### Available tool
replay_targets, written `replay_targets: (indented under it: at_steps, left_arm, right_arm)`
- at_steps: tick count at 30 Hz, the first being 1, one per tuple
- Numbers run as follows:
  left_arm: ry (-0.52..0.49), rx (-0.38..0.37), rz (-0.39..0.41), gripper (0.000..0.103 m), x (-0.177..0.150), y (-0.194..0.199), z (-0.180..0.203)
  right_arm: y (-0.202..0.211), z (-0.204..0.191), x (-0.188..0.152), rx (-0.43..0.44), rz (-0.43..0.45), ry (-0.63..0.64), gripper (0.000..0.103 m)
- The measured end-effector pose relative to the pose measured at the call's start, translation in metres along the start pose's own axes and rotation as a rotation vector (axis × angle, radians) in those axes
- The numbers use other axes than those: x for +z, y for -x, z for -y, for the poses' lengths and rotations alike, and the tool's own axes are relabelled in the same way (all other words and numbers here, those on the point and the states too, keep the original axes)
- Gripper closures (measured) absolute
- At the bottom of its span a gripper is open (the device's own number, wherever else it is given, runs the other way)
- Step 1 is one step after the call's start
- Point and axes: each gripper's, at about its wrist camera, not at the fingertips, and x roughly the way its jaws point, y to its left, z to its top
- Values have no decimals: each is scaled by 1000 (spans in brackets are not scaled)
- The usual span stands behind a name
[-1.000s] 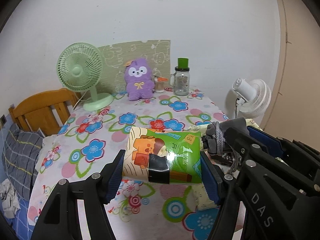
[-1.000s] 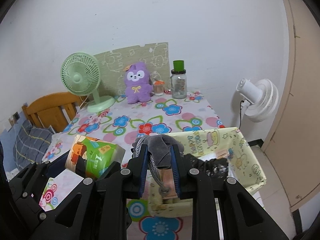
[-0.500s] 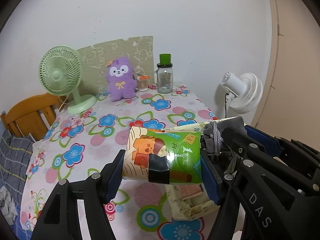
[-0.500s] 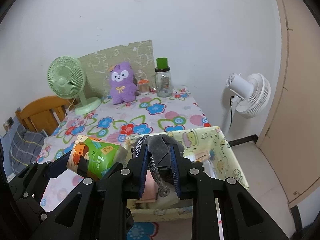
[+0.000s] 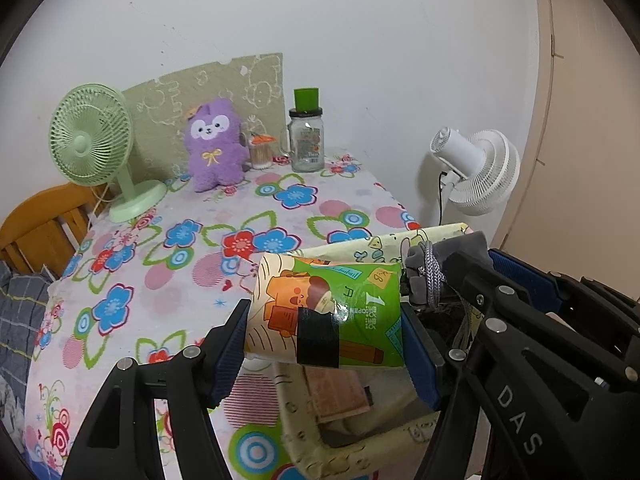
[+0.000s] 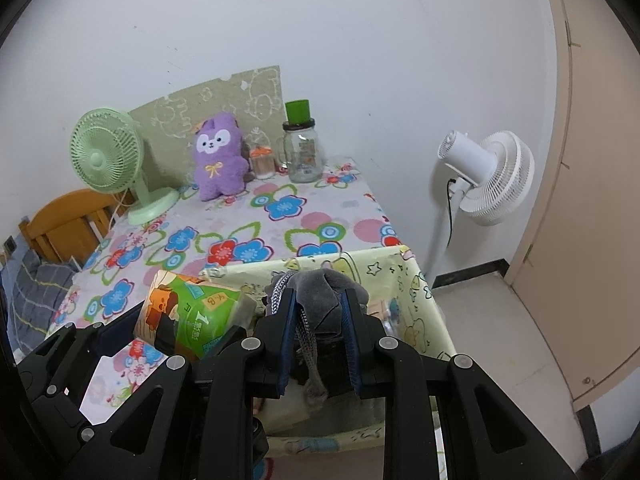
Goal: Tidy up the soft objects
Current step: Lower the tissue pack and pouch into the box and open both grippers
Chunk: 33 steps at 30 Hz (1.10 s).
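Currently clamped between the blue pads of the left tongs (image 5: 324, 332): a soft green-and-cream plastic-wrapped tissue pack with a cartoon print and a strip of black tape (image 5: 326, 314), held crosswise and off the surface, jaws spread fairly wide to its width. Pinched in the narrow right tongs (image 6: 318, 320), just to the right of the left pair: a bunched grey velvety fabric pouch with a braided grey cord (image 6: 320, 294), the cord dangling down between the pads. Directly below and ahead of both tongs, a pale yellow fabric storage bin printed with cartoon animals and stars (image 6: 412, 276), open at the top, with a pinkish-brown folded item lying inside (image 5: 340, 394); rest of its contents too dim to make out. Under the bin and stretching away ahead of the tongs, a surface covered in a white cloth with blue, red and pink flowers (image 5: 192, 240). Far ahead, against the white wall: a purple plush animal with a yellow bow (image 5: 214, 152), left of it a mint-green desk fan (image 5: 96, 144), right of it a clear glass jar with a green lid (image 5: 307, 140). Off to the right beyond the surface's edge, a white standing fan (image 6: 486, 176). Far left, a wooden chair back (image 5: 38, 220).
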Motion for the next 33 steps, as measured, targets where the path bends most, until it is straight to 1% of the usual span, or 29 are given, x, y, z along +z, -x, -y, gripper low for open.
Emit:
replay_targets:
  at_steps: [4,7,10,12,15,21,24,25,27,28,29,32,33]
  left_arm:
    - [-1,-13,-25,31,0,-13,4]
    - [-15,-18,-29,29,1,-18,8]
    - [-18,-43,-49,23,1,-23,11]
    - [-27,-47,-47,16,1,-24,14]
    - [-45,-48,-49,12,1,-26,17]
    - [-55,-51,-50,8,1,-26,18]
    - [-59,-48,-47,7,1,-25,19]
    - [-60,-48,-47,7,0,-24,20]
    - [-62,-49,-46,7,0,-23,20]
    - [-62,-49,-44,7,-1,-22,20]
    - [-63,-49,-41,6,-2,-20,20]
    - [-64,-46,-32,6,-2,-15,19]
    - [-64,-46,-28,6,-3,-13,18]
  right_arm:
    - [-12,8,-1,3,-21,-16,77]
    - [-18,13,-3,8,-33,-25,77]
    - [-22,17,-3,3,-36,-29,77]
    - [-26,20,-3,3,-38,-38,77]
    - [-30,24,-4,6,-47,-51,78]
    - [-36,25,-5,15,-61,-58,77]
    - [-35,26,-5,20,-60,-68,75]
    - [-35,26,-6,20,-59,-69,72]
    - [-33,25,-6,18,-54,-71,59]
    - [-31,25,-7,18,-47,-74,49]
    - [-29,25,-7,16,-41,-74,41]
    - [-22,23,-9,4,-19,-70,33]
    - [-20,23,-8,4,-16,-68,31]
